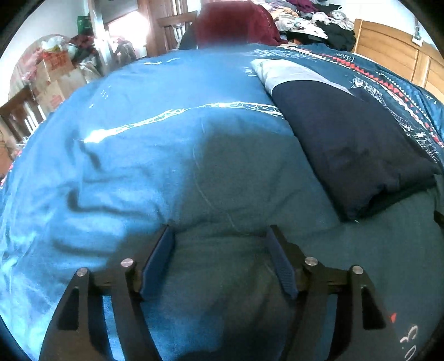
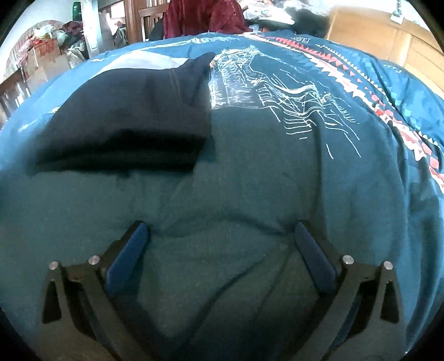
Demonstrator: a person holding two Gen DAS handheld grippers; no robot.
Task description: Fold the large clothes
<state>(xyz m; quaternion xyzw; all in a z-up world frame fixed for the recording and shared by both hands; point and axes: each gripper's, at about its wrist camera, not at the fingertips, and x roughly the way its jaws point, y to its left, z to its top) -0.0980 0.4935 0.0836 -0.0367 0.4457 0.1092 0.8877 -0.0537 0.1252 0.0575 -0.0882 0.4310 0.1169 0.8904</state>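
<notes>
Two grippers, black frames with blue ribbed pads: left gripper point(image 1: 219, 233) and right gripper point(image 2: 222, 230), each spread wide, holding nothing, low over the blue bedspread point(image 1: 166, 138). One folded garment point(image 1: 355, 144), navy, soft, roughly rectangular with a pale panel, lay beyond the tips, toward the bed's far edge. One wooden headboard point(image 1: 394, 52); one clothes heap point(image 1: 310, 16) behind.

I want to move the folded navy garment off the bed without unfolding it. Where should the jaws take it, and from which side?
Probably the thick near edge of the navy garment, where the layers stack into a firm lip facing the right gripper. Come in low over the bedspread, one jaw under the lip, one above. Both grippers are open.
</notes>
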